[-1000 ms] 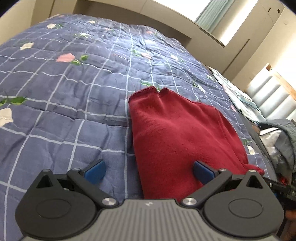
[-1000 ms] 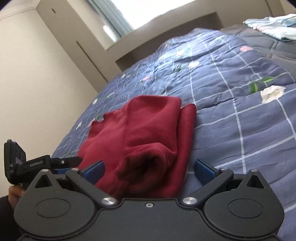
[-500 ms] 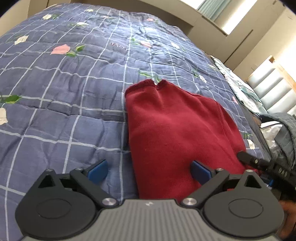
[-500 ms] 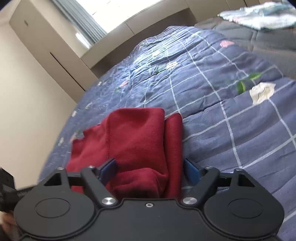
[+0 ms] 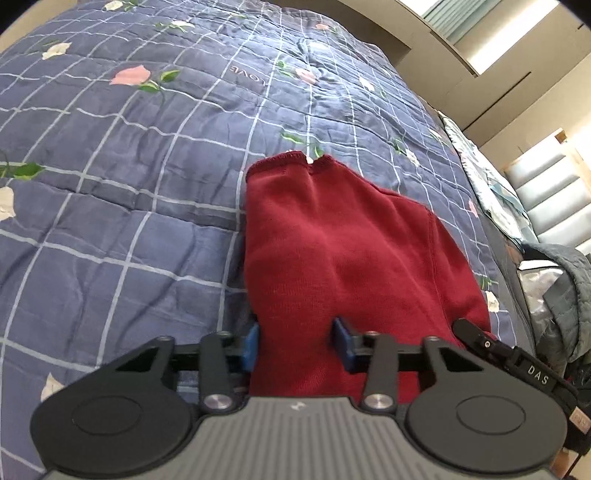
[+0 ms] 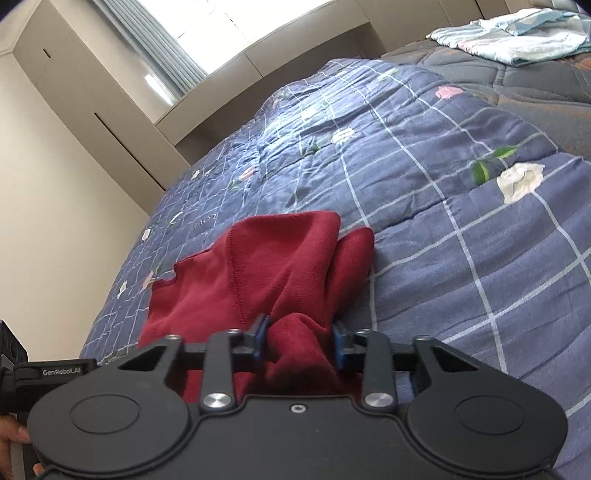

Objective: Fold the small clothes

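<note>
Red knit garment (image 5: 343,258) lies on a blue checked quilt (image 5: 122,206) printed with small flowers, spread across a bed. It is folded lengthwise into a narrow shape, with a stitched hem at its far end in the left wrist view. Its near end is bunched up between both pairs of tongs.

Left gripper (image 5: 297,341) has just been closing, and its blue pads (image 5: 252,341) now press against the two sides of the garment's near edge, the cloth gathered between them. In the same view the tip of the other tool pokes in at the right, touching the red cloth.

Right gripper (image 6: 298,341) has also just been closing; its blue pads (image 6: 339,345) pinch a thick, rumpled fold of the garment (image 6: 280,266), which rises in a loose ridge just ahead of them. A narrower flap of the same cloth lies along the right side of the main fold, resting on the quilt (image 6: 461,240).

Farther off in the right wrist view, a pale folded cloth (image 6: 517,31) sits on a dark grey quilted cover (image 6: 535,85) beyond the blue quilt. Beige cupboards (image 6: 74,122) and a bright window (image 6: 207,33) stand behind the bed.
</note>
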Tool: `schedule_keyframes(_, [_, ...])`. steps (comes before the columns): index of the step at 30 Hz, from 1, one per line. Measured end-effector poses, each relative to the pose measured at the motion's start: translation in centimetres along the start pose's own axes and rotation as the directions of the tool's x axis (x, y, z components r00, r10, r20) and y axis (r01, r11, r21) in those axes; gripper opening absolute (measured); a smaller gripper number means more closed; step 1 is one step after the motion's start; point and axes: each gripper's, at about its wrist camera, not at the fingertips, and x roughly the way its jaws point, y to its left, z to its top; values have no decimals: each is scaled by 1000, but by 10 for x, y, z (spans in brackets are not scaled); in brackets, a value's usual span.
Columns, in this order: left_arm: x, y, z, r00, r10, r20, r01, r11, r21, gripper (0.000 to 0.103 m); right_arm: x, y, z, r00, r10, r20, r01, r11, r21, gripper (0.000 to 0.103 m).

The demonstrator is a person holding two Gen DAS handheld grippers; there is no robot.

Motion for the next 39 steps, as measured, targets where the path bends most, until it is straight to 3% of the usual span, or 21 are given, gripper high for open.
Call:
schedule_keyframes(2, [-4,-2,1,1000,-3,6,3,1000,-12,29,-4,5,1,1000,-5,10,5,1000,-16,26])
schedule_keyframes(4, [-9,-5,3,1000,-4,11,4,1000,-13,27,-7,10,2,1000,-7,18,7,1000,-25,23])
schedule_keyframes(19, [-60,-18,8,998,-2,66,1,1000,12,25,-39,55,8,997,57,46,-52,993,-103,19])
schedule_keyframes(28, [-104,14,1,995,31,91,-30,999,-16,26,-42,98,-10,994,112,16,-109,985,-132,19])
schedule_keyframes(39, [-152,82,-1,992,65,105,-57,995,-80,26,-23,161,-40,982,178,-69,-185,975,-122,19])
